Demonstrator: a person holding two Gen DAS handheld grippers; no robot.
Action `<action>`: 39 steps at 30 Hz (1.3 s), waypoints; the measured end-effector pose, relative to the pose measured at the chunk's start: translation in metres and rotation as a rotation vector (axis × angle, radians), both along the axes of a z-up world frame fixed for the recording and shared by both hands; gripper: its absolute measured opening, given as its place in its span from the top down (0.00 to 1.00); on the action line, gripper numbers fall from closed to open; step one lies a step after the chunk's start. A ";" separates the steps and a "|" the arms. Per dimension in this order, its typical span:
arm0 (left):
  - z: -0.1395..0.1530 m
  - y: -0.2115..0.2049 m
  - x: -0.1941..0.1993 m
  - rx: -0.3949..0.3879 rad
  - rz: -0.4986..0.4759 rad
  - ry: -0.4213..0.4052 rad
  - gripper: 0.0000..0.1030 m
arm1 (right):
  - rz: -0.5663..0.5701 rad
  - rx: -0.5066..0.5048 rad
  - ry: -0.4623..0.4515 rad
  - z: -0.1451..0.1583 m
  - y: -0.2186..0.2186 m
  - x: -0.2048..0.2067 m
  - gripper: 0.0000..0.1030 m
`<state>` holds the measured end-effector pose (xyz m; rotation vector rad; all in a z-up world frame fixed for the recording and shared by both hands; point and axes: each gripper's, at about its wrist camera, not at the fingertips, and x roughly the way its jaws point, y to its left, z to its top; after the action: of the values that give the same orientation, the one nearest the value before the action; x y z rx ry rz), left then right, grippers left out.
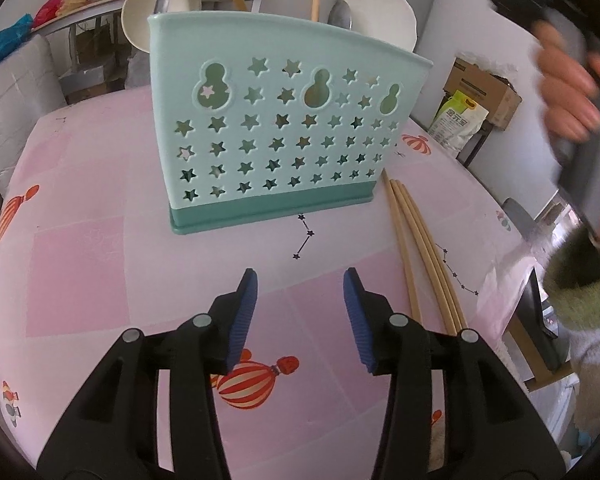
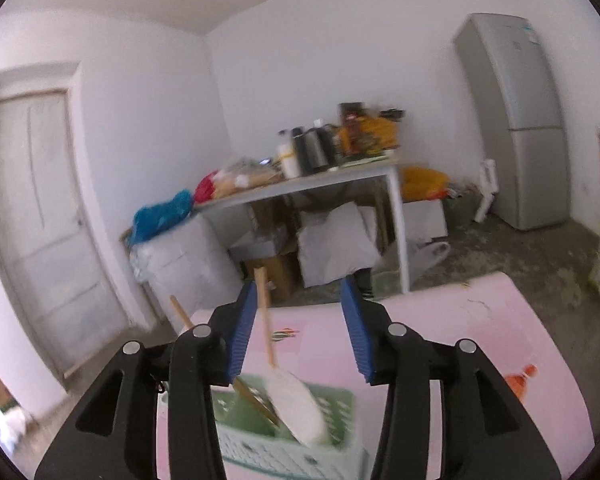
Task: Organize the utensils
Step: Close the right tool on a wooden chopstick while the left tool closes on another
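Blue-padded left claw [image 1: 300,312] hangs released over the pink bench [image 1: 100,272], facing the teal holder [image 1: 276,132]; three chopsticks [image 1: 416,256] lie beside it, probably next. From the right wrist, the right claw [image 2: 298,328] stands unclenched above the holder [image 2: 284,432], apparently dropping the wooden-handled utensil [image 2: 266,320] in.

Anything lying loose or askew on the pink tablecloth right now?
Yes: three wooden chopsticks lie flat on the cloth beside the teal star-cut plastic utensil holder, not in it like the other utensils. Nothing spilled or broken shows.
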<state>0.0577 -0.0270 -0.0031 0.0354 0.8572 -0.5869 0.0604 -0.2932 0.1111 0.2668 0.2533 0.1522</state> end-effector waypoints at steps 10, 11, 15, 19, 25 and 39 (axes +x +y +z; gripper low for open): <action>-0.003 -0.009 0.003 0.004 -0.012 0.014 0.49 | -0.158 0.122 0.409 -0.102 -0.057 -0.080 0.57; -0.003 -0.010 0.003 0.006 -0.013 0.016 0.48 | -0.154 0.131 0.454 -0.114 -0.056 -0.082 0.57; -0.004 -0.014 0.002 0.004 -0.026 0.021 0.48 | -0.118 0.154 0.616 -0.164 -0.033 -0.088 0.66; -0.001 -0.018 -0.003 0.000 -0.042 0.013 0.48 | -0.109 0.150 0.653 -0.178 -0.022 -0.082 0.73; 0.000 -0.021 -0.004 0.003 -0.052 0.011 0.48 | -0.103 0.097 0.663 -0.181 -0.011 -0.072 0.80; 0.004 -0.066 -0.005 -0.016 -0.161 -0.005 0.51 | -0.160 0.017 0.659 -0.188 -0.008 -0.071 0.93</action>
<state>0.0526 -0.0932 0.0012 0.0920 0.8497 -0.7446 -0.0103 -0.3012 -0.0767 0.3479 0.8816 -0.0987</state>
